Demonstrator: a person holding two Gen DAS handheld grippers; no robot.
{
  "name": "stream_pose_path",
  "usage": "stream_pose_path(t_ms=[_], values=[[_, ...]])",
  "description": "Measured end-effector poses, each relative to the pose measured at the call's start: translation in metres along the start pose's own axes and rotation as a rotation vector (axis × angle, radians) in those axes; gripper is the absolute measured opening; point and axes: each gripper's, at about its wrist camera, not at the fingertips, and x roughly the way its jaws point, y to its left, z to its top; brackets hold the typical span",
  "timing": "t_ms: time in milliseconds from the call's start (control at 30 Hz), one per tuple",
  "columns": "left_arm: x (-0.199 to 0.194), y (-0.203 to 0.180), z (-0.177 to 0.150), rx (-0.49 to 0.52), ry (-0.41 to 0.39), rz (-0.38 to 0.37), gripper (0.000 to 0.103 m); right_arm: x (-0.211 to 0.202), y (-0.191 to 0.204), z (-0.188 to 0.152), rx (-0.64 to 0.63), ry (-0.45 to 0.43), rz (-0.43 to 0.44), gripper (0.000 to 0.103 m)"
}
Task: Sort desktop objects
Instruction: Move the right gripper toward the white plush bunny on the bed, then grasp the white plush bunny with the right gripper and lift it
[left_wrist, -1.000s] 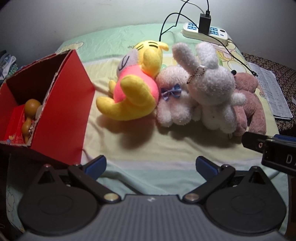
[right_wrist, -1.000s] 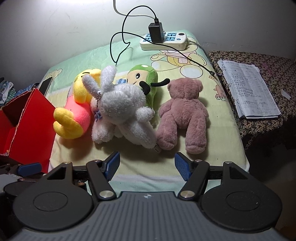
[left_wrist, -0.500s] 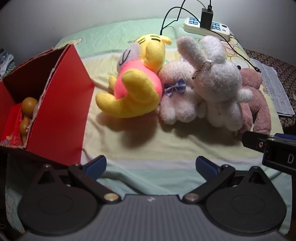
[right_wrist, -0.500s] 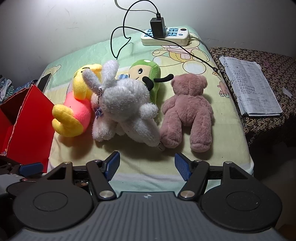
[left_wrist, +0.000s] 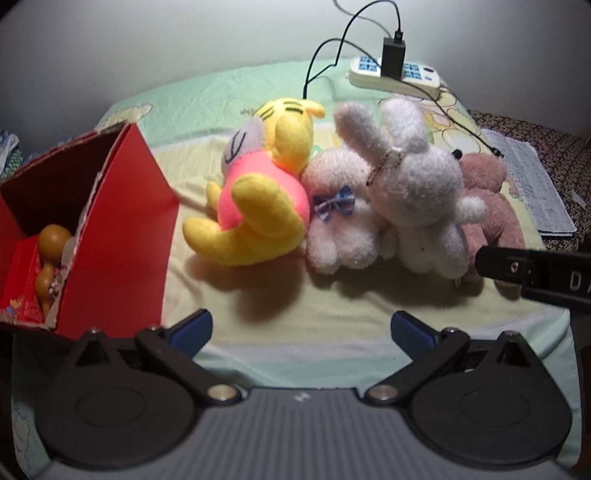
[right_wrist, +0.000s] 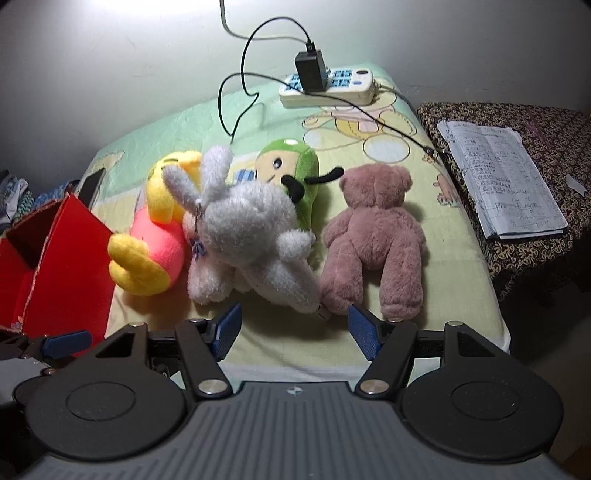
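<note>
A row of soft toys lies across the middle of the frame on a pale green and yellow sheet. At the left end a yellow toy in a pink top (right_wrist: 155, 236) lies on its side, its feet toward the red box (right_wrist: 70, 266) at the left edge. Pressed against it is a fluffy white rabbit (right_wrist: 247, 229), ears pointing up-left, sprawled over a smaller pinkish-white toy with a blue bow (left_wrist: 340, 218). Behind the rabbit a green toy (right_wrist: 295, 166) shows its face. Just right of the rabbit, a dusty-pink bear (right_wrist: 373, 236) lies face down, legs toward the lower edge. The red box stands open with small brown figures (left_wrist: 51, 254) inside.
</note>
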Motion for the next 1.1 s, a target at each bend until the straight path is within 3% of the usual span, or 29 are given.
stream_pose_path(t_ms=[233,400,533,667,800,933,1100], values=[[-0.008,-0.023,0.021,0.075,-0.129,-0.147,0.102,0.011,-0.023,0.038,0.064,-0.093,0.083,0.067],[0.018,-0.029,0.036,0.026,-0.119,-0.250,0.102,0.029,-0.020,0.054,-0.028,-0.066,0.233,0.068],[0.035,-0.042,0.044,0.052,-0.125,-0.212,0.100,0.047,-0.016,0.057,-0.115,-0.040,0.258,0.069],[0.056,-0.044,0.052,0.051,-0.055,-0.234,0.083,0.071,-0.027,0.065,-0.046,0.035,0.358,0.073],[0.066,-0.045,0.054,0.049,-0.042,-0.235,0.086,0.085,-0.030,0.068,-0.005,0.069,0.409,0.074],[0.069,-0.042,0.057,0.035,-0.013,-0.267,0.082,0.091,-0.042,0.067,0.076,0.111,0.498,0.064],[0.061,-0.052,0.055,0.060,-0.010,-0.278,0.069,0.083,-0.047,0.062,0.096,0.122,0.518,0.056]])
